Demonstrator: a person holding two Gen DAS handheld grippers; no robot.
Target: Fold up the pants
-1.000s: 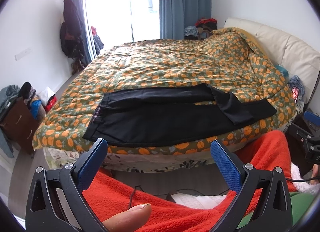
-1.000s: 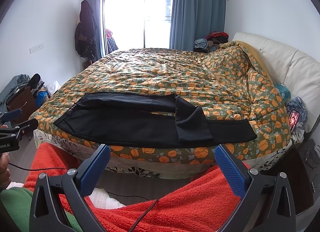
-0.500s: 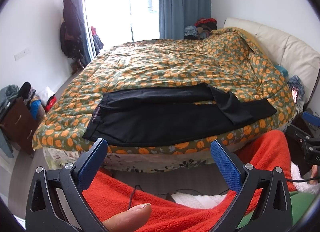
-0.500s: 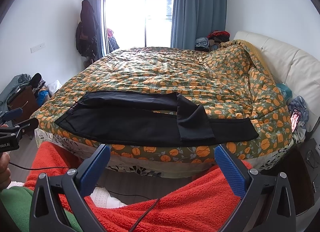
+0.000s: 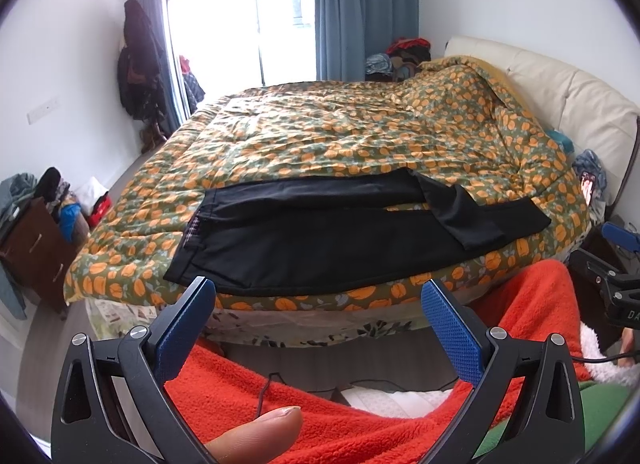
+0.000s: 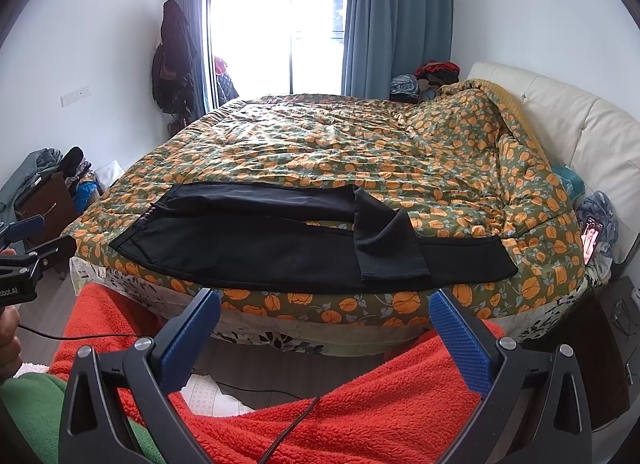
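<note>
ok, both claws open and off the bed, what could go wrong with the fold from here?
1. The far leg's cuff is flipped back over the near leg; folding now would likely trap that lump.
2. The pants lie at the bed's near edge on a soft quilt, so a tug might slide them off or pinch quilt too.
3. A cable hangs below the right claw, and the left claw has one too; either could snag.

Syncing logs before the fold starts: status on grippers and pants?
Left gripper open, empty. Right gripper open, empty. Black pants flat on bed edge, one leg end flipped over. Nothing in the way.
</note>
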